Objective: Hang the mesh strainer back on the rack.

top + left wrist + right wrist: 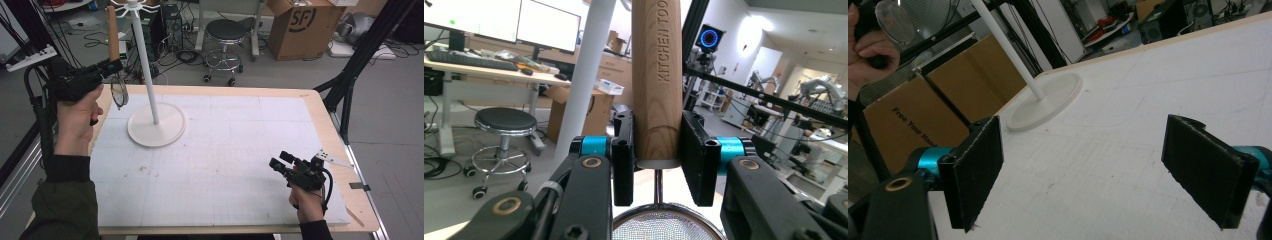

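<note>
The strainer (119, 93) looks light and stiff, top-heavy with its wooden handle (657, 85) up; the fine mesh bowl (664, 226) would dent, so the handle's lower end is the sensible hold. The left claw (111, 65) clamps it there, above the tabletop (240, 150) beside the white stand (150, 95). The right claw (1083, 175) gapes wide, holding nothing.

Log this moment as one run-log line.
left tool: shut on strainer handle, held upright beside stand pole | right tool: open, empty, over table | strainer mesh: hanging below tool
</note>
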A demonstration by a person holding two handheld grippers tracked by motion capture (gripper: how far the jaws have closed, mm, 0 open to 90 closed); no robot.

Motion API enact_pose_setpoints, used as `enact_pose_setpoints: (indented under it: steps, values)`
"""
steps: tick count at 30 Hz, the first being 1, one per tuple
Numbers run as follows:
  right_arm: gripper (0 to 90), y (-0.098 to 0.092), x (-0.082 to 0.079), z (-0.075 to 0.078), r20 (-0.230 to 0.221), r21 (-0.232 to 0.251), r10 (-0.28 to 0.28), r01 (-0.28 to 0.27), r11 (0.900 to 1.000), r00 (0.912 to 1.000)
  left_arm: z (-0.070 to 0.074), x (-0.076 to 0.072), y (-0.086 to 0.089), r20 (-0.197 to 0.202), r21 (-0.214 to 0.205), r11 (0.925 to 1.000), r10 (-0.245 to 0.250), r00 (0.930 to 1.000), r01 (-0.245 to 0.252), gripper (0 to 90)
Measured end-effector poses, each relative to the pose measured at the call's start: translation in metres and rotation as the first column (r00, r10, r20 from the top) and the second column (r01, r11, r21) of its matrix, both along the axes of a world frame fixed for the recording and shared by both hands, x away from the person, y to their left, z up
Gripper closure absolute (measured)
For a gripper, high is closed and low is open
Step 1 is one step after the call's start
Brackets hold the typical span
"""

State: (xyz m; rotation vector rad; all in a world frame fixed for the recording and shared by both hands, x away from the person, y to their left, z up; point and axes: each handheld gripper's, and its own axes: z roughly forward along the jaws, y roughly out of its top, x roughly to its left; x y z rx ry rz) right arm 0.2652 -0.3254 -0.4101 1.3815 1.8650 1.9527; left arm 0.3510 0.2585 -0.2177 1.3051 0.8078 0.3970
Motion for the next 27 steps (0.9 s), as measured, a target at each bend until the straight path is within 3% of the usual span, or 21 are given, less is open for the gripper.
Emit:
enact_pose_setpoints:
  steps: [4,11,16,27]
  values:
    - [16.3,-0.001,0.000,0.000,0.003,-0.003,-0.002,0.002,1.0000,1.0000,-0.002,0.004,-0.003,-0.007,-0.001,0.9998,-0.022,0.9997,0.022,69.6]
    - [16.3,-0.002,0.002,-0.001,-0.001,0.002,-0.004,0.004,1.0000,1.0000,-0.003,0.010,-0.002,-0.013,0.014,0.9998,0.012,0.9998,-0.012,69.5]
    - [16.3,-0.002,0.002,-0.001,-0.007,0.001,-0.006,0.006,1.0000,1.0000,0.005,0.007,0.001,0.022,-0.011,0.9999,-0.004,0.9998,0.005,69.5]
    - [16.3,-0.004,0.002,-0.001,-0.003,0.002,-0.015,0.015,0.9999,0.9999,0.003,0.011,0.008,0.007,-0.017,0.9999,0.001,1.0000,-0.001,69.5]
